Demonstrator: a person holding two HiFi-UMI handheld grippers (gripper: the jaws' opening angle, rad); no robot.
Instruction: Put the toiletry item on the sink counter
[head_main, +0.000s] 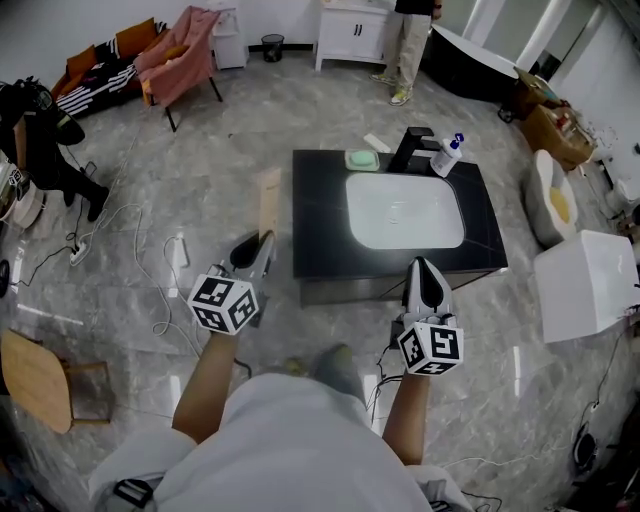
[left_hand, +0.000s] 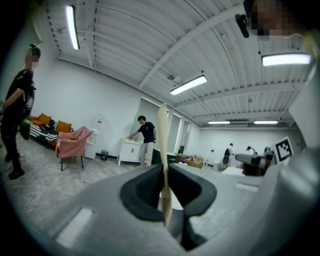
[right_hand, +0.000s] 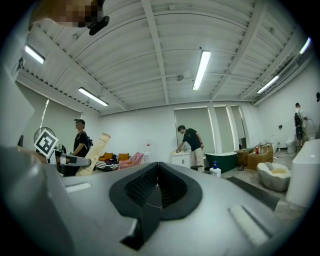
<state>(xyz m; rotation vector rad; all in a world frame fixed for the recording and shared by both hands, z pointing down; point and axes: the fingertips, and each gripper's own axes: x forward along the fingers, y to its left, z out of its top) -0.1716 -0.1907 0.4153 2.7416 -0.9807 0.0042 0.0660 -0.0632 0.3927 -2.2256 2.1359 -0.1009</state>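
Note:
My left gripper (head_main: 262, 246) is shut on a long flat beige toiletry box (head_main: 269, 202), which stands up from the jaws left of the counter. In the left gripper view only the box's thin edge (left_hand: 163, 150) shows, pinched between the pads of the left gripper (left_hand: 165, 175). The right gripper view shows the same box (right_hand: 98, 149) at its left. The black sink counter (head_main: 318, 215) with a white basin (head_main: 405, 212) lies ahead. My right gripper (head_main: 425, 270), shut and empty, hovers over the counter's front edge; its jaws (right_hand: 157, 169) meet with nothing between them.
On the counter stand a black faucet (head_main: 411, 149), a pump bottle (head_main: 447, 156) and a green soap dish (head_main: 362, 160). A white box (head_main: 585, 282) stands to the right, a pink chair (head_main: 180, 55) at back left, and cables (head_main: 130, 250) on the floor. A person (head_main: 408, 40) stands by a white cabinet (head_main: 352, 35).

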